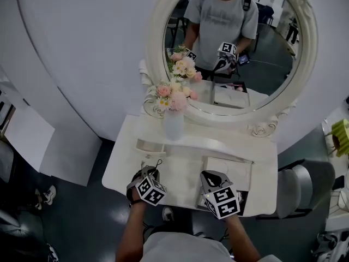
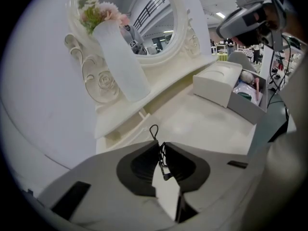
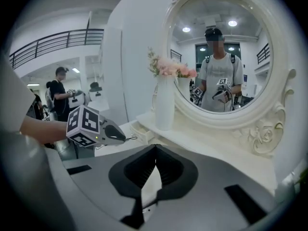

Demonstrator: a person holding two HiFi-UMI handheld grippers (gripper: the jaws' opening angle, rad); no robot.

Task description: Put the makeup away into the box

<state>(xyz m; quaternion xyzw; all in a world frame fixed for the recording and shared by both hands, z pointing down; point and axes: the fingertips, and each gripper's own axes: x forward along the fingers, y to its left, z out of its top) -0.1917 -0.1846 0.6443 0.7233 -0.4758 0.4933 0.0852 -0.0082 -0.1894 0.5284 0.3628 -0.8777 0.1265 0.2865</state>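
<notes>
The tabletop [image 1: 182, 168] is white, smooth and a little glossy, as if painted. The vase [image 2: 120, 64] looks frosted and matt, half see-through. The mirror frame [image 1: 155, 34] is cream carved relief with a soft shine. The box [image 2: 216, 81] is plain matt white, perhaps card. On the left gripper [image 2: 160, 146], the fingers [image 2: 139, 165] have dark, ribbed, matt pads in smooth grey plastic shells. They pinch a thin black loop [image 2: 153, 130]; wire or cord, I cannot tell.
</notes>
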